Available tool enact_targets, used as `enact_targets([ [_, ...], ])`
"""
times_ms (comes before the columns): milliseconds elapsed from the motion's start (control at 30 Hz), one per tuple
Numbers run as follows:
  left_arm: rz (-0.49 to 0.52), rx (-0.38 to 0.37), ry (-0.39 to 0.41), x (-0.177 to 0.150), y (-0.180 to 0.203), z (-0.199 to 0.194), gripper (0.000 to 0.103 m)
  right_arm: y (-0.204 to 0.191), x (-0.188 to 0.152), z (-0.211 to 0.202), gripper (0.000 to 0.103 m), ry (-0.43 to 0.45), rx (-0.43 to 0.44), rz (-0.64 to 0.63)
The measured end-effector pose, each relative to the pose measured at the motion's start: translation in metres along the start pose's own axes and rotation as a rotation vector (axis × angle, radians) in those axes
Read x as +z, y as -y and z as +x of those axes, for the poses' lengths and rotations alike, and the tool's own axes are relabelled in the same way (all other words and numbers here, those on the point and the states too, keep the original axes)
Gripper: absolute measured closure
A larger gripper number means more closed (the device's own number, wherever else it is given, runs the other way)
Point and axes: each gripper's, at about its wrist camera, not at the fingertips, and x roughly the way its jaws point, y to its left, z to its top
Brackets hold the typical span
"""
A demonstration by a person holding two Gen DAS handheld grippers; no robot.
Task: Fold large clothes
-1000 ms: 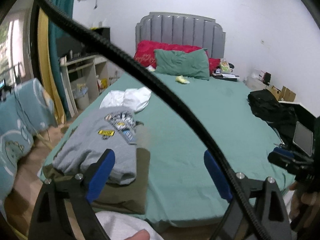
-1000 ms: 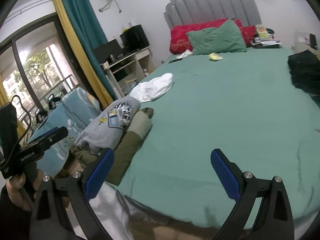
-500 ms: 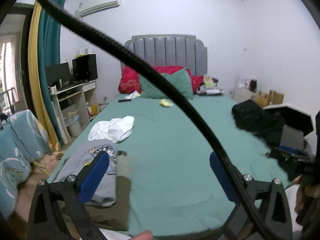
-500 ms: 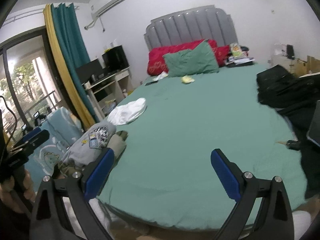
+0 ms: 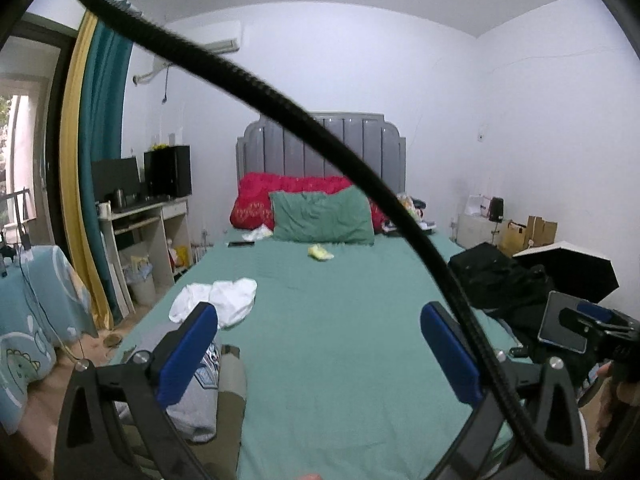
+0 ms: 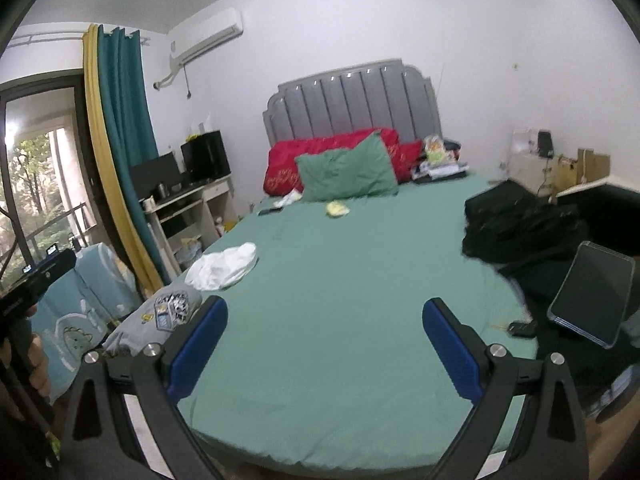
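Grey folded sweatshirt point(image 6: 156, 320) lay stacked on an olive garment point(image 5: 230, 384) at the bed's point(image 5: 340, 360) near-left corner. My left claw point(image 5: 320, 354), jaws just widened, and right claw point(image 6: 324, 346) stood apart, empty. White garment point(image 6: 224, 266) and black clothes point(image 6: 516, 224) remained unfolded.
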Motion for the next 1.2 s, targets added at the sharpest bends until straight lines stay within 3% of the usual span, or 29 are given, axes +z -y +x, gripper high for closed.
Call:
enact_targets([
  [533,-0.038,0.071,0.100,0.025,-0.004,-0.051,0.000,-0.028,0.036,-0.084,0.001,0.165,-0.014,-0.117],
  [667,-0.043,0.086,0.080,0.024,-0.011,-0.058,0.000,-0.036,0.041,-0.099,0.000,0.203,-0.003,-0.127],
  [833,-0.073,0.084,0.044,0.015,-0.021,-0.055,0.000,-0.046,0.040,-0.093,0.000,0.198,0.013,-0.136],
  [1200,-0.124,0.085,0.007,0.005,-0.040,-0.046,0.000,-0.060,0.027,-0.050,0.000,0.102,0.035,-0.146],
])
